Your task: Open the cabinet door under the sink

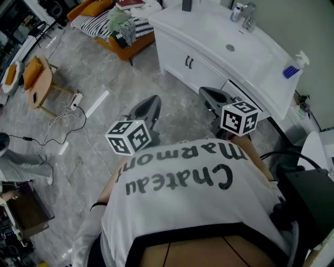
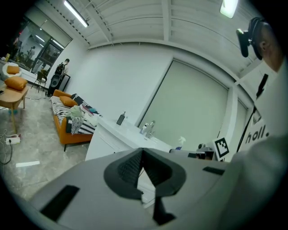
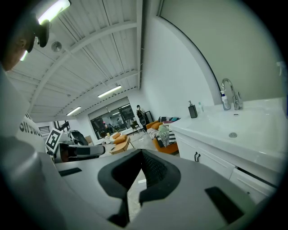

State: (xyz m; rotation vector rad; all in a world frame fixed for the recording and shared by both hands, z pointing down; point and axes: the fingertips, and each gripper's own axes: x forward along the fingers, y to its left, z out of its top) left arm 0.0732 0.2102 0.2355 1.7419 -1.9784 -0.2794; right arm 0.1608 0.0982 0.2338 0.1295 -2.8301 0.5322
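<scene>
The white vanity point(image 1: 209, 49) with its sink basin point(image 1: 230, 48) and faucet point(image 1: 248, 15) stands at the upper right of the head view. Its cabinet door point(image 1: 180, 61) is closed, with a pair of dark handles point(image 1: 189, 62), which the right gripper view shows too as handles point(image 3: 196, 157). My left gripper point(image 1: 154, 100) hovers over the floor short of the vanity, shut and empty. My right gripper point(image 1: 204, 92) is beside it, nearer the cabinet front, also shut with nothing between its jaws. Neither touches the door.
An orange sofa point(image 1: 112, 28) with striped cushions stands left of the vanity. A small wooden table point(image 1: 39, 78) and floor cables with a power strip point(image 1: 76, 100) lie at left. A spray bottle point(image 1: 295, 64) sits on the counter's right end. Black equipment point(image 1: 308, 198) is at right.
</scene>
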